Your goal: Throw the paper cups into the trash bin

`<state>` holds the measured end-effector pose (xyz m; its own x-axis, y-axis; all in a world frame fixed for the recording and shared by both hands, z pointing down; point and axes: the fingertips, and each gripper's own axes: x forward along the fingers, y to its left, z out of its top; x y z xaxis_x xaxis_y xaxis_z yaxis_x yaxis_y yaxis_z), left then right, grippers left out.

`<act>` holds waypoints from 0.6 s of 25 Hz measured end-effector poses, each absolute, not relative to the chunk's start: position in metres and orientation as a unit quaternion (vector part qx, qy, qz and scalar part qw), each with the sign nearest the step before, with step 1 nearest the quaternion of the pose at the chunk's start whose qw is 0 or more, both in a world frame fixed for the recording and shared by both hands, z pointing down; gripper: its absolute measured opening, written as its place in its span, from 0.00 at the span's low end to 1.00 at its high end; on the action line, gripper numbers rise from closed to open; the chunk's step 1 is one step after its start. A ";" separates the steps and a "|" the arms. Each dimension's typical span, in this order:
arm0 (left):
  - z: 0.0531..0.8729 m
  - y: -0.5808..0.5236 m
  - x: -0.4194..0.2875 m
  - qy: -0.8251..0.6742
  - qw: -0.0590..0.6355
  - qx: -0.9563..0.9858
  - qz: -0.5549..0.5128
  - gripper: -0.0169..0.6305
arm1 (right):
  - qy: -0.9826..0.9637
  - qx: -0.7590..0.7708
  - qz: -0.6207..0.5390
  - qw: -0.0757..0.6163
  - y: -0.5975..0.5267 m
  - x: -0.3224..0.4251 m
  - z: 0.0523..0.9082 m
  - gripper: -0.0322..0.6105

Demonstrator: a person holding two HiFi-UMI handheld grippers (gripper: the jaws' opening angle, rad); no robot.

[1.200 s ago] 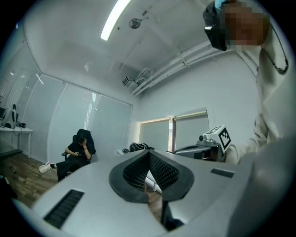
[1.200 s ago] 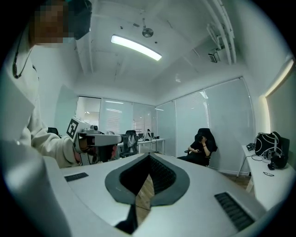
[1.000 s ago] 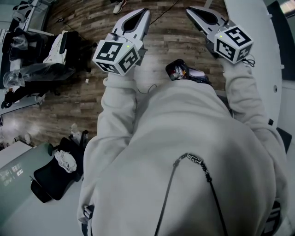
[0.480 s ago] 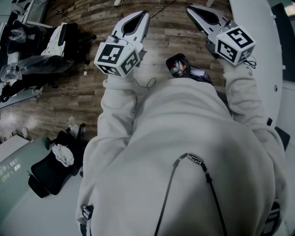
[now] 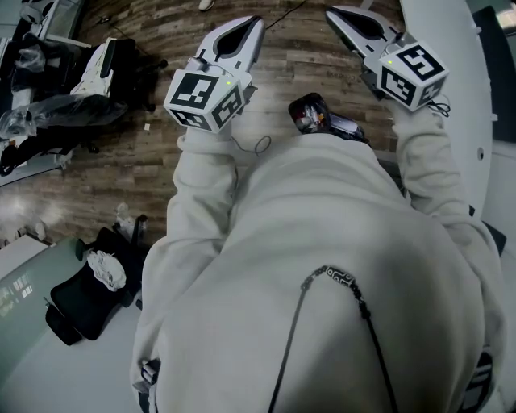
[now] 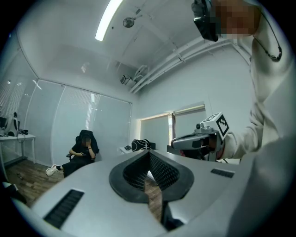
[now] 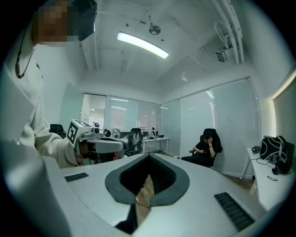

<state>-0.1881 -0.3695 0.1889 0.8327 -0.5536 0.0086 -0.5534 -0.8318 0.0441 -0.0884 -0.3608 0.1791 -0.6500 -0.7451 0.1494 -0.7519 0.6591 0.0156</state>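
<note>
left gripper point(image 5: 252, 26): smooth light-grey plastic shell that tapers to the tips, with a black-and-white marker cube at the wrist end. It is held roughly level over the floor. Jaws are closed tip to tip, nothing gripped.
left pads point(image 6: 162, 172): black ribbed rubber, bowed into a teardrop window. Only floor planks show through it.
right gripper point(image 5: 337, 16): same shell and cube. Jaws are fully closed and empty.
right pads point(image 7: 162, 175): same ribbed black rubber, with floor showing through the gap.
paper cups: no view shows them, so I can't place them.
dark object point(image 5: 310, 113): rounded, glossy black, with red and white bits in it. It sits on the floor between the two grippers, just past the chest. Can't tell if it's the trash bin.
floor point(image 5: 145, 177): brown wood planks, matte. A thin cable point(image 5: 260, 146) loops near the left sleeve.
hoodie point(image 5: 322, 266): pale soft fabric that fills the lower head view. It blocks the floor under the person and the near edge of the dark object.
table point(image 5: 455, 48): white, smooth, with a curved edge, to the right of the right gripper.
office chair point(image 5: 85, 302): black, lower left, with a crumpled white thing on the seat.
plastic bags point(image 5: 56, 121): clear and wrinkled, on dark furniture at upper left.
glass partitions point(image 7: 222, 129): frosted, flat panels.
strip light point(image 7: 141, 45): long ceiling bar.
seated person point(image 7: 206, 147): in black, on a chair by the glass, well apart from the grippers.
</note>
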 end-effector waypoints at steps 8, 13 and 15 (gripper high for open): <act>0.186 -0.366 -0.200 -0.302 0.030 0.953 -0.016 0.02 | -0.912 0.402 0.022 0.073 -0.358 -0.098 0.181 0.08; 0.180 -0.368 -0.209 -0.314 0.035 0.948 -0.030 0.02 | -0.914 0.397 0.027 0.077 -0.355 -0.101 0.187 0.08; 0.184 -0.366 -0.212 -0.316 0.043 0.947 -0.033 0.02 | -0.915 0.395 0.029 0.078 -0.354 -0.102 0.190 0.08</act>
<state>-0.2121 -0.3664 0.1842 0.7976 -0.6021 -0.0343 -0.5965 -0.7961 0.1021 -0.1023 -0.3538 0.1902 -0.6757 -0.7182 0.1662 -0.7274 0.6862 0.0080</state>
